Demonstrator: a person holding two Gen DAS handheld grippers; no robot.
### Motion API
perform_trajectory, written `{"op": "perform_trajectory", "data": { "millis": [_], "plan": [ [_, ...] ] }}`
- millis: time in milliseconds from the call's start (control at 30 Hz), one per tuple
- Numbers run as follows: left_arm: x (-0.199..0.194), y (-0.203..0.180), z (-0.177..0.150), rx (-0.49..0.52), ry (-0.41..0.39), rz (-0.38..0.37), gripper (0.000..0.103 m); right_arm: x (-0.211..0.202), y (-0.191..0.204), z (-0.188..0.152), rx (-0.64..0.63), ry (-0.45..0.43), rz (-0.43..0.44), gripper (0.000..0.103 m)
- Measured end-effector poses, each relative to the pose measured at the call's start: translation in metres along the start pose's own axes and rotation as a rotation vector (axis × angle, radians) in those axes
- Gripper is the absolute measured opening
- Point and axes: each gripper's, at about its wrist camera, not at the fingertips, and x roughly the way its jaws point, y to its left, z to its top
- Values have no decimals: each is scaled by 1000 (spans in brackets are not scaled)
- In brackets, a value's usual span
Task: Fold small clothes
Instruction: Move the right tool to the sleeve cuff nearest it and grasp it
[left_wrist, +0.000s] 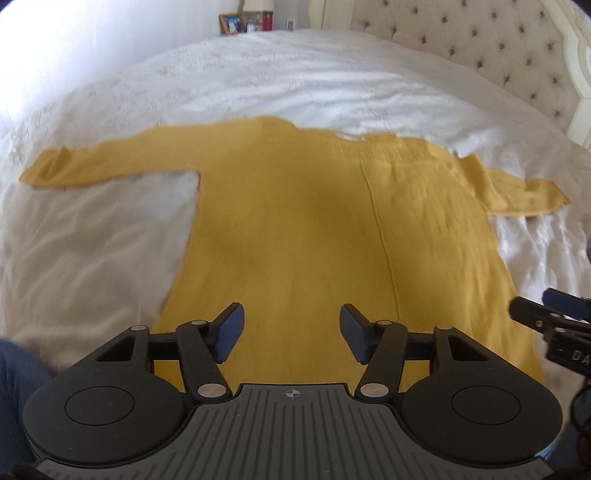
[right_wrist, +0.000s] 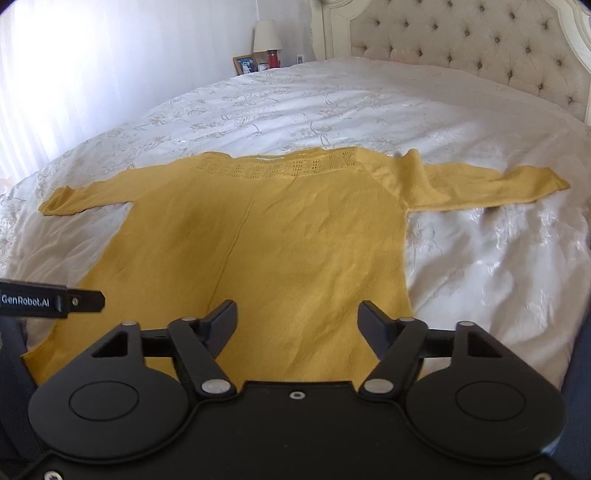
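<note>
A mustard-yellow knit sweater (left_wrist: 295, 229) (right_wrist: 266, 240) lies flat on the white bedspread (left_wrist: 332, 81) (right_wrist: 332, 107), neckline away from me, both sleeves spread sideways. My left gripper (left_wrist: 291, 332) hovers over the lower hem, left of the middle seam, jaws apart with only cloth beneath them and nothing pinched. My right gripper (right_wrist: 297, 328) hangs above the hem's right part, jaws apart, empty. The right gripper's fingers (left_wrist: 546, 314) show at the right edge of the left wrist view, and the left gripper's finger (right_wrist: 85, 301) at the left edge of the right wrist view.
A tufted beige headboard (right_wrist: 480, 48) runs along the right. A nightstand at the far end carries a lamp (right_wrist: 266, 35), a picture frame (right_wrist: 244, 63) and a red jar (right_wrist: 272, 58). White curtains (right_wrist: 110, 55) hang at left. A person's dark trouser leg (left_wrist: 14, 369) shows at lower left.
</note>
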Motion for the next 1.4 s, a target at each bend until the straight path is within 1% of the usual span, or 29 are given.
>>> {"op": "perform_trajectory", "data": {
  "millis": [33,100,167,233,300,367,467,600,733,933,1033,1100,1167,1233,1300,1333,1367,1400],
  "plan": [
    [5,0,7,6,-18,0,56,5,-6,6,-2,0,3,64],
    [17,-1,22,17,-33,-9,56,18,-20,17,4,15,-6,63],
    [35,0,38,21,-30,7,56,31,-36,30,10,27,-28,62],
    [50,1,53,19,-36,11,56,46,-53,42,16,42,-51,57],
    [65,1,67,16,-34,21,56,61,-71,53,31,56,-80,56],
    [79,0,80,25,-34,36,56,76,-94,64,60,70,-111,55],
    [98,-3,99,33,-45,54,56,98,-133,82,132,83,-151,51],
    [121,-5,116,21,-41,68,56,123,-191,105,237,75,-251,49],
    [140,-11,130,29,-41,76,56,145,-244,132,269,62,-380,49],
    [164,-22,137,19,-22,55,56,165,-313,165,338,20,-506,49],
    [172,-29,136,22,-9,47,56,173,-346,171,404,23,-564,49],
    [176,-32,134,30,-4,44,56,181,-369,171,468,32,-596,51],
    [179,-34,134,30,4,35,56,190,-384,165,525,52,-617,53],
    [181,-33,133,23,13,27,56,194,-397,157,585,75,-622,55],
    [180,-32,133,21,15,24,56,199,-402,147,636,78,-601,56],
    [180,-31,133,23,15,24,56,200,-405,144,651,68,-588,53],
    [179,-30,133,25,14,25,56,200,-404,142,654,55,-580,47],
    [177,-28,134,26,11,26,56,197,-402,141,651,35,-558,18]
  ]
}}
